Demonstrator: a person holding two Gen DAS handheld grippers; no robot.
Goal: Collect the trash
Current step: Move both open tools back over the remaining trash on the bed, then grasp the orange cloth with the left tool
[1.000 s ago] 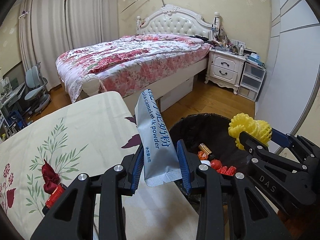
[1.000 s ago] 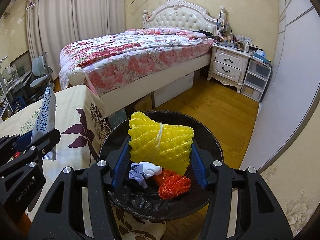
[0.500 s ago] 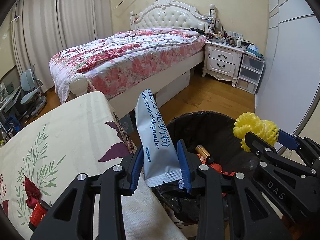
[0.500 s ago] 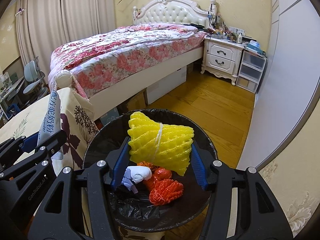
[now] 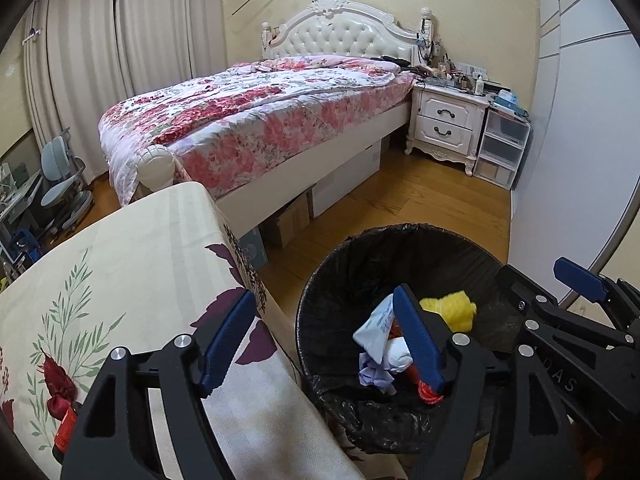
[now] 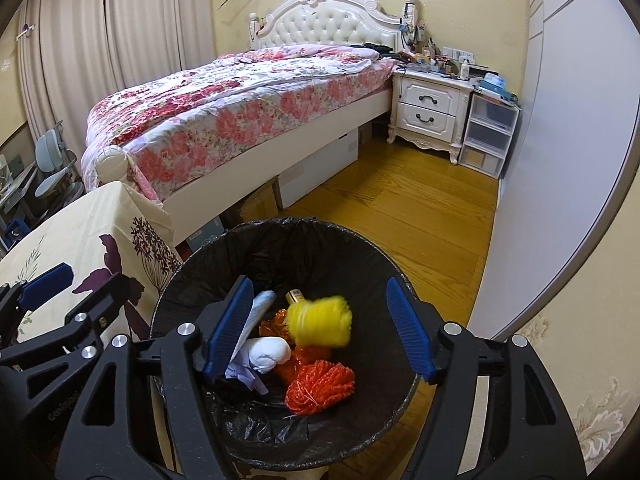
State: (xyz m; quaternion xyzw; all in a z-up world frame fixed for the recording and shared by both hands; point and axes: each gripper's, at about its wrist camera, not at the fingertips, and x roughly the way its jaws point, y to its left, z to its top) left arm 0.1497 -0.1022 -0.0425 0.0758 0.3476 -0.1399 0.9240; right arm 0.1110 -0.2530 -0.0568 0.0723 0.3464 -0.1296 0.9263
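A black-lined bin (image 6: 280,432) stands on the wood floor (image 6: 420,208) beside a table (image 5: 120,248), and the trash lies inside it. A yellow foam net (image 6: 320,322) shows as a blur (in mid-drop) between the spread blue pads of the right hand-held gripper (image 6: 318,326), touching neither pad. Its jaws have just been opening. Under the net sit an orange mesh ball (image 6: 320,386), a rolled white sock (image 6: 270,352), a crumpled pale tissue (image 6: 244,376) and a small brown bottle (image 6: 295,296).

The white-and-blue sachet (image 5: 376,326) leans inside the bin against its left inner side, free of any grip. The left hand-held gripper (image 5: 320,340) hangs above the gap between table and bin, one pad over the table edge and the other over the bin. Its jaws have just been opening too, and they stand wide with nothing between them.

The table wears a cream cloth printed with green sprigs and dark purple flowers. At its near left edge lies a small red wrapped thing (image 5: 60,384) (too small to identify).

Beyond stands a bed (image 5: 260,120) with a pink floral quilt and a white tufted headboard. A white nightstand (image 5: 448,124) and clear plastic drawers (image 5: 502,148) sit to its right. Pale curtains (image 5: 100,60) cover the left wall.
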